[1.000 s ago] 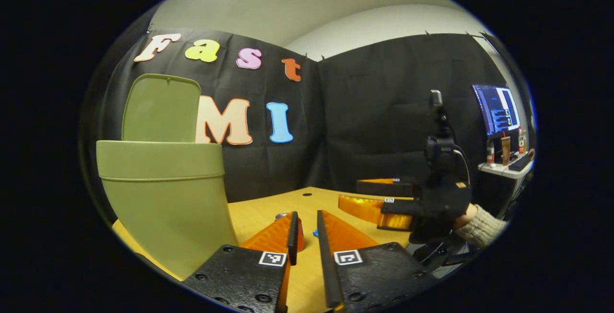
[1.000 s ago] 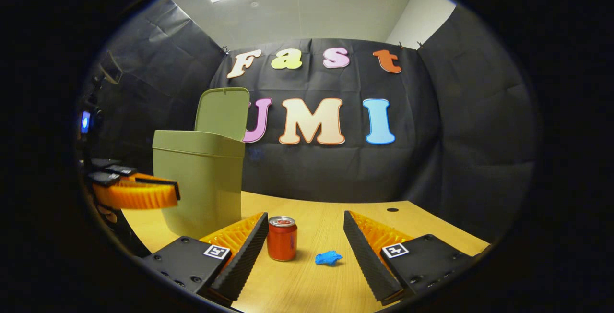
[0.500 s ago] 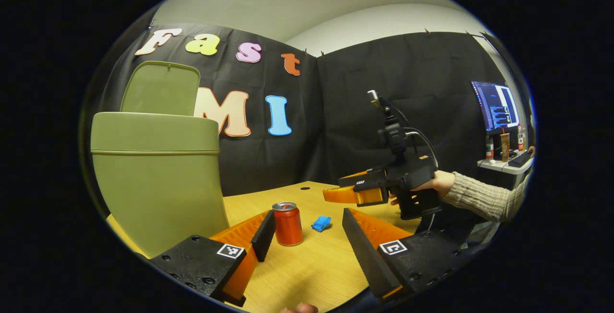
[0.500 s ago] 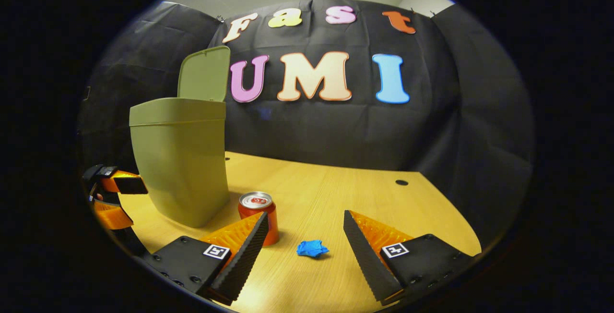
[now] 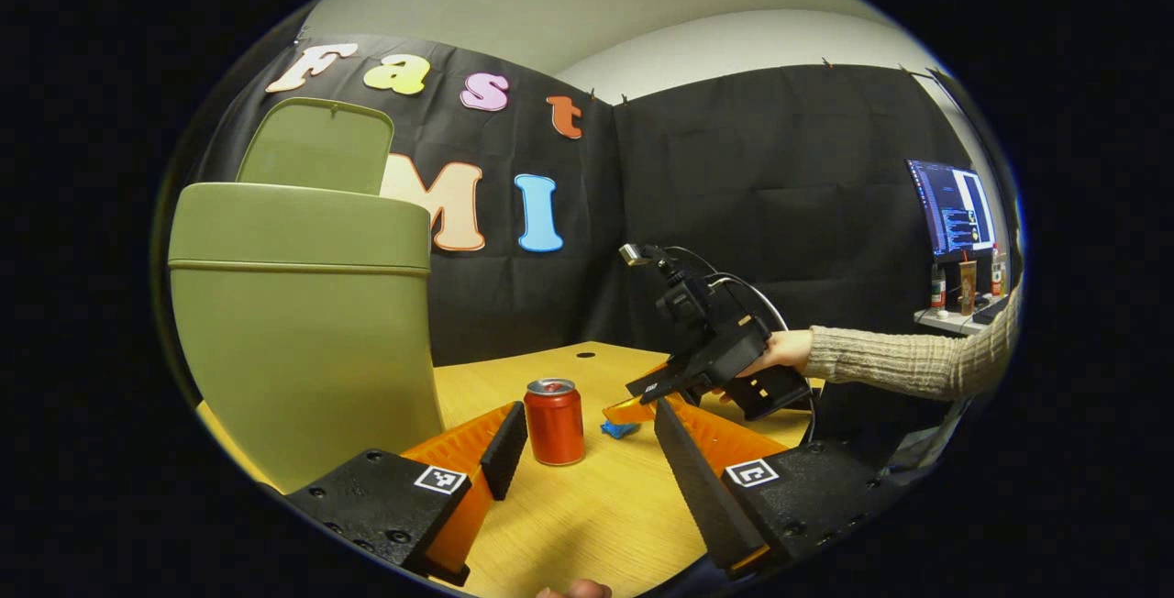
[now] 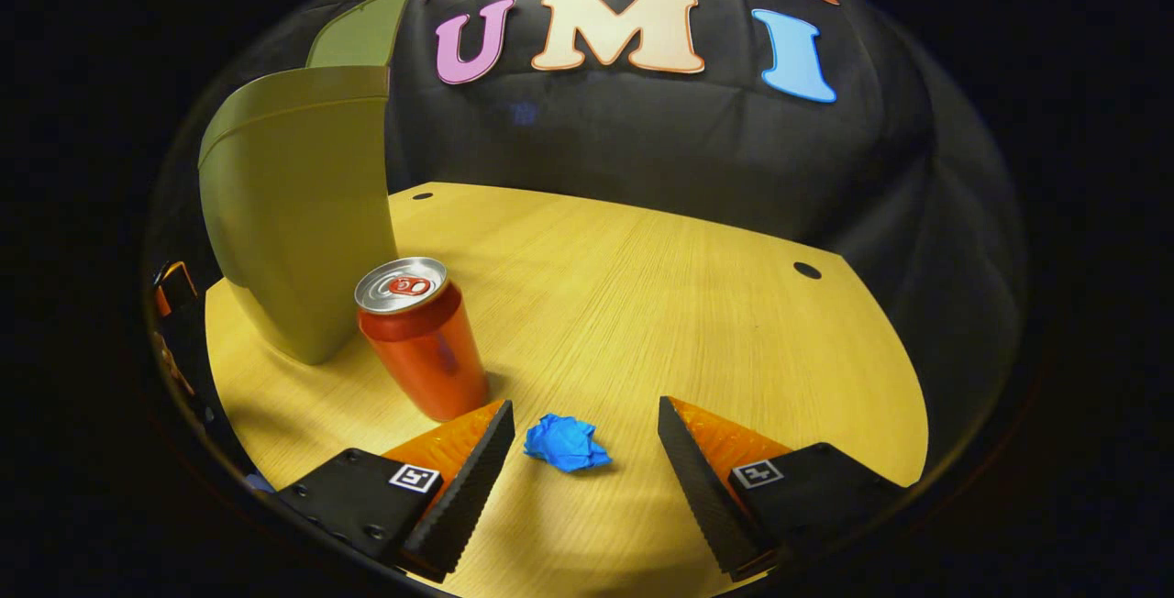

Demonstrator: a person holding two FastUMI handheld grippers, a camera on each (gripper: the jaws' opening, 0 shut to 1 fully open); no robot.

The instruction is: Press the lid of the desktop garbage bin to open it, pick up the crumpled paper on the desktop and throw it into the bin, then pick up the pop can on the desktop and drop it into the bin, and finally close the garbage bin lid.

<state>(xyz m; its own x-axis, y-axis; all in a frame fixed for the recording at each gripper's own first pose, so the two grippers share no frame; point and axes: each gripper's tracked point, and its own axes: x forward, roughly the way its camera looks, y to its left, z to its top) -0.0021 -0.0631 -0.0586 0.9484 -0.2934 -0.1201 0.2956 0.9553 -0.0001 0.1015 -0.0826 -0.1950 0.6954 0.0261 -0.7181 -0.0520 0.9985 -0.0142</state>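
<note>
The right gripper [image 6: 582, 479] is held wide open and tilted down over the counter [image 6: 697, 304], nothing between its fingers. The paper [image 6: 566, 443], a crumpled blue ball, lies on the counter in the gap, closer to the left finger and touched by neither. The can [image 6: 422, 337], red with a silver top, stands upright just beyond that left finger, close beside the paper. Behind the can stands the bin [image 6: 293, 213], green, its lid [image 6: 359, 29] raised.

In the left gripper view, the left gripper [image 5: 587, 437] is also seen wide open and empty, low over the counter [image 5: 569, 525]. The can [image 5: 554, 421] stands between its fingers' tips, slightly nearer the left one, apart from both. The bin [image 5: 303, 323] is close on the left, with its lid [image 5: 316, 147] upright. The right gripper [image 5: 642, 405] is seen beyond, held by a hand [image 5: 780, 350] in a knitted sleeve [image 5: 899, 361], its fingers down at the paper [image 5: 619, 429].

A monitor [image 5: 952, 210] and bottles stand on a far shelf; their writing is too small to read. No label can be read on the can.
</note>
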